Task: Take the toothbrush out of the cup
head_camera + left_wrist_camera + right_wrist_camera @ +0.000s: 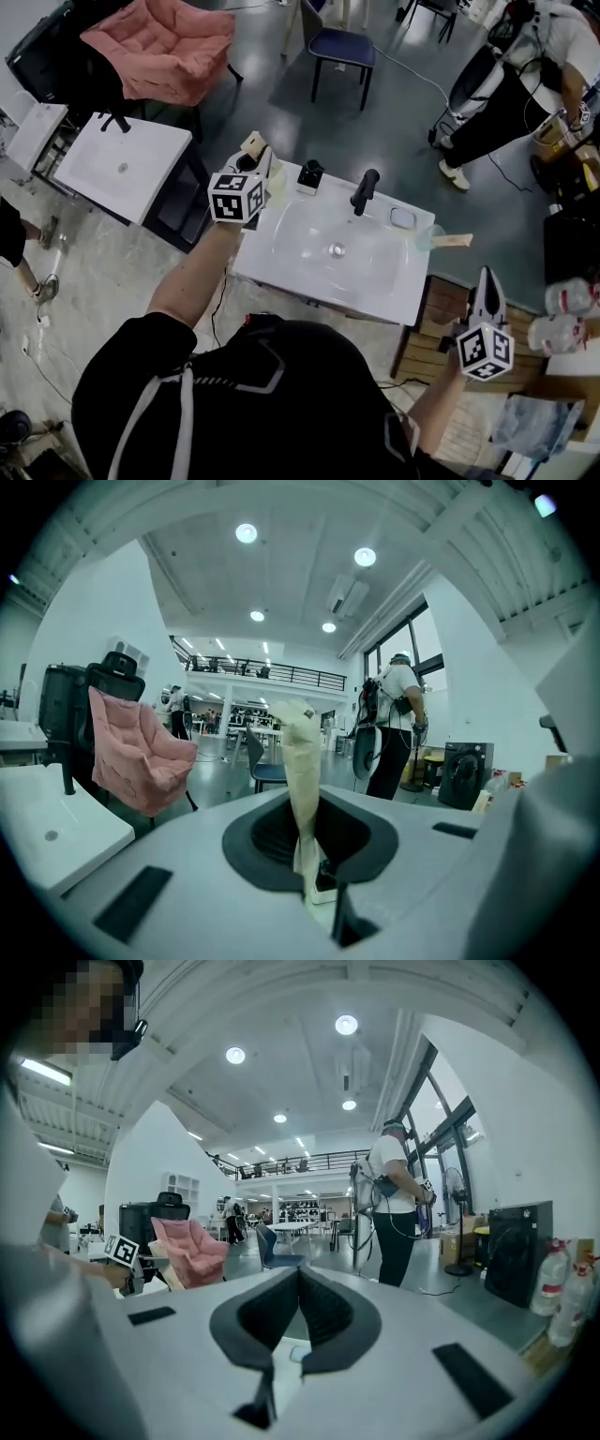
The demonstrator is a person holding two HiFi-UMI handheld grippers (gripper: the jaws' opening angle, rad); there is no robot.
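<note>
Head view: we hold the left gripper [255, 169] above the back-left corner of the sink [309, 281], clamped on the toothbrush [253, 143], probably to carry it up and clear. The right gripper [486, 281] waits off to the right, as this job seems to need only 1 gripper.

Left gripper view: the 2 jaws pinch the toothbrush [302, 761] low on its handle, a pale, bamboo-coloured stick standing upright.

Right gripper view: the right gripper [298, 1312] is closed on nothing.

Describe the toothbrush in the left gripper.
The toothbrush is a pale beige, matte, wood-like stick. It stands nearly upright, clamped low down between the jaws of the left gripper, its upper end rising above them. Nothing else touches it. In the head view it is in the air near the far left corner of the sink. No bristles can be made out.
</note>
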